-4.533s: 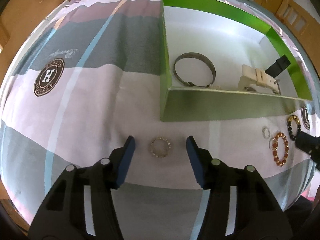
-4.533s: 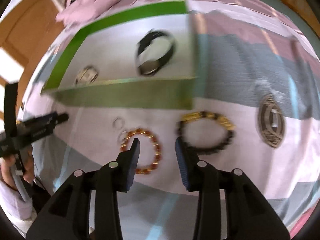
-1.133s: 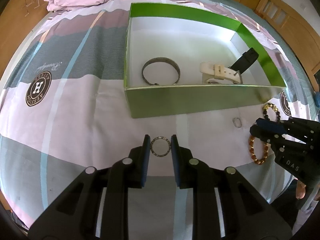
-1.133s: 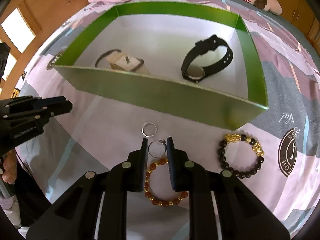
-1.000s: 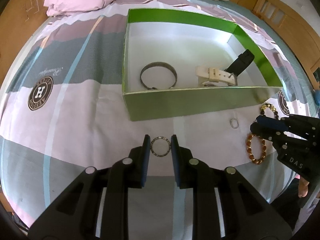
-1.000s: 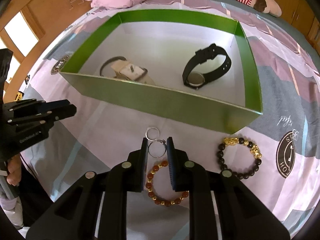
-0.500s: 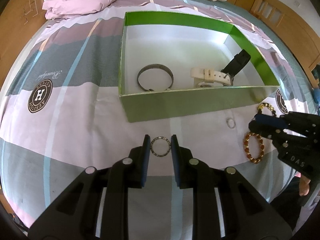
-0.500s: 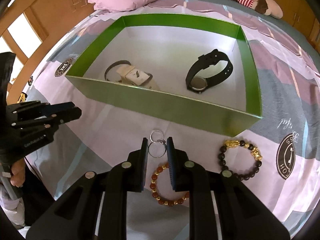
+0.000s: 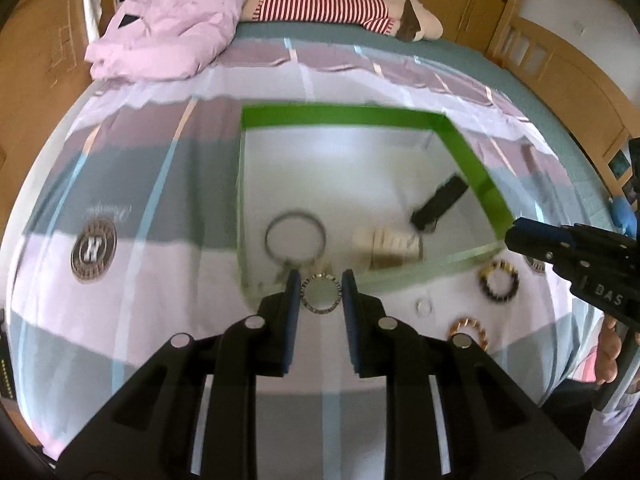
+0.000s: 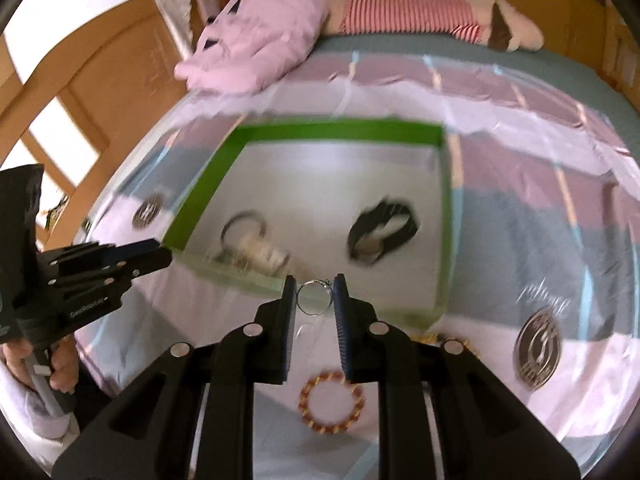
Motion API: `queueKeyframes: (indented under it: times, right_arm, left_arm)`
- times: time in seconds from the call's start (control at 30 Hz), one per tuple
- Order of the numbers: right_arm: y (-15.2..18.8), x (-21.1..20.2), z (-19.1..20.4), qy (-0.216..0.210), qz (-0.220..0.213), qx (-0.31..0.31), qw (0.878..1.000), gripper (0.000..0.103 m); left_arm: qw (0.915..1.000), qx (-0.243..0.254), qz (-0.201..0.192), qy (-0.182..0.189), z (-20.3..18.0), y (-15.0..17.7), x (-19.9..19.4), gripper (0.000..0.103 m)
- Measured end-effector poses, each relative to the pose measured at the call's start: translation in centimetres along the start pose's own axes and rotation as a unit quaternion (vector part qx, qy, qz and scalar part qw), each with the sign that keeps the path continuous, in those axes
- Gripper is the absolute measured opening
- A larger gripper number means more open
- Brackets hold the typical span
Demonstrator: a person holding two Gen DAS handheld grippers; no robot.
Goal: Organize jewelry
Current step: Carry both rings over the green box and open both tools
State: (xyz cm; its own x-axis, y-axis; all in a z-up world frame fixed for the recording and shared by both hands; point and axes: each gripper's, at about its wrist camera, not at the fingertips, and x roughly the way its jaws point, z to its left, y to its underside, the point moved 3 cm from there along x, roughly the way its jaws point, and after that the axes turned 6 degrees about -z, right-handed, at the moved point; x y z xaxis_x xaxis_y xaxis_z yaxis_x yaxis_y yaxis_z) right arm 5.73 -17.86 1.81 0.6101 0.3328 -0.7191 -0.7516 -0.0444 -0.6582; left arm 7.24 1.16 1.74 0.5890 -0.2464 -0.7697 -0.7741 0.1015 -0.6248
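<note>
My left gripper (image 9: 320, 294) is shut on a small studded ring (image 9: 320, 294) and holds it above the near wall of the green box (image 9: 344, 117). My right gripper (image 10: 314, 297) is shut on a thin silver ring (image 10: 314, 300), raised over the same box's (image 10: 340, 129) near edge. Inside the box lie a metal bangle (image 9: 295, 239), a cream watch (image 9: 390, 241) and a black watch (image 10: 382, 230). On the bedspread remain an amber bead bracelet (image 10: 332, 405), a black-and-gold bracelet (image 9: 498, 281) and a small ring (image 9: 423, 305).
The box sits on a striped bedspread (image 9: 132, 208) with round logo badges (image 9: 93, 249). A pink quilt (image 9: 168, 32) and a striped-sleeved plush (image 9: 324, 2) lie at the far end. Wooden furniture surrounds the bed. A hand (image 10: 60, 372) holds the other gripper's handle.
Both grippers closed on their rings 4.5 s ago to 1.1 s ago, and have since lifted and moved forward toward the green box; the view is now blurred by motion.
</note>
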Motion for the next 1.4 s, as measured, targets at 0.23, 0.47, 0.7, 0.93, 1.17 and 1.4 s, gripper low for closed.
queueKeyframes:
  times: [0.23, 0.47, 0.7, 0.93, 1.17, 1.4]
  right_arm:
    - [-2.1, 3.9, -2.4, -0.008, 0.008, 0.048, 0.999, 0.019]
    - [-1.3, 6.9, -2.0, 0.01, 0.041, 0.037, 0.998, 0.019]
    - [-0.6, 7.1, -1.7, 0.017, 0.043, 0.028, 0.999, 0.033]
    - [-0.9, 5.6, -2.8, 0.001, 0.027, 0.063, 0.998, 0.043]
    - [1.2, 1.9, -2.4, -0.001, 0.008, 0.028, 1.0, 0.047]
    - [3.7, 0.4, -4.1, -0.011, 0.021, 0.031, 0.999, 0.047]
  left_arm:
    - [0.9999, -0.006, 0.005, -0.011, 0.2, -2.7, 4.0, 0.02]
    - [0.9992, -0.011, 0.027, -0.026, 1.4, -1.6, 6.4, 0.021]
    - [0.9987, -0.02, 0.031, -0.034, 1.7, -1.2, 6.7, 0.022]
    - [0.9986, -0.036, 0.025, -0.03, 2.2, -1.4, 6.1, 0.038]
    - [0.9995, 0.018, 0.013, -0.02, -0.3, 0.1, 4.1, 0.039]
    - [0.999, 0.043, -0.01, 0.004, -2.2, 1.4, 1.7, 0.042]
